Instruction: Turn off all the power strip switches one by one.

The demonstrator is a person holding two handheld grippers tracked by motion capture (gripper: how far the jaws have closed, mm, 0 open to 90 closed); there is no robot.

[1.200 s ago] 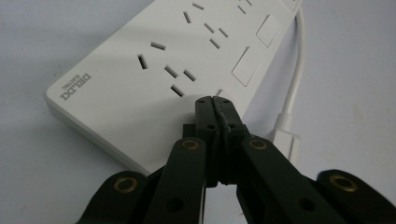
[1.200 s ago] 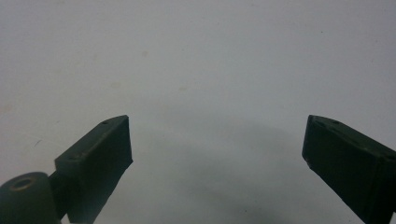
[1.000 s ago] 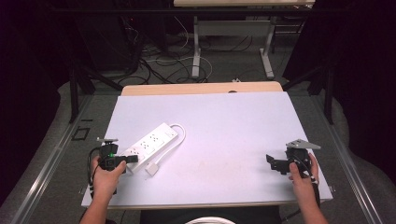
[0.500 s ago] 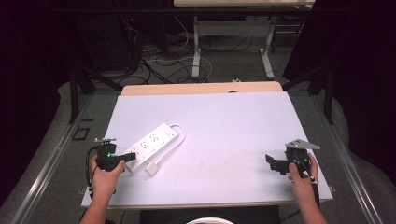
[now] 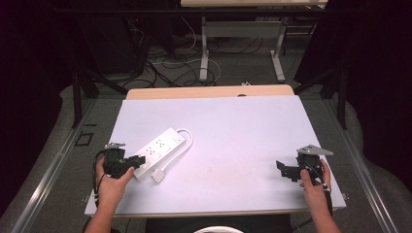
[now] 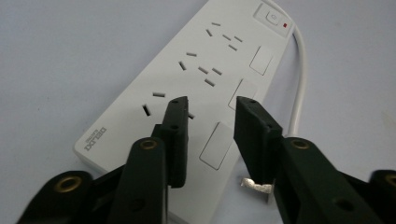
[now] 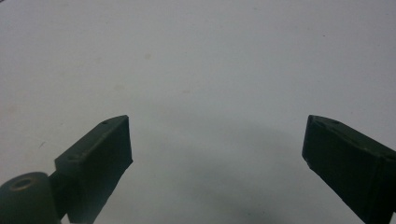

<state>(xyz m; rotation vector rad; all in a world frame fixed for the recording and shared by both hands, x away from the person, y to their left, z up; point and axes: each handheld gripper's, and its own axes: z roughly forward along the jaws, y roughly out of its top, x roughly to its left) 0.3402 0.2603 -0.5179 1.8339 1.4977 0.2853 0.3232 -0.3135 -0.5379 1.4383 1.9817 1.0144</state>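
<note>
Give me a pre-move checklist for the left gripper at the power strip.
1. Left gripper jaws apart, nothing pinched: ok; they have just been opening.
2. Left gripper lined up over the near end of the power strip: ok.
3. Plug and cord out from between the jaws: ok.
4. Right gripper open and holding nothing: ok.
5. Right gripper apart from the strip, at the far side of the table: ok.
6. Strip's switch state: cannot tell.
</note>
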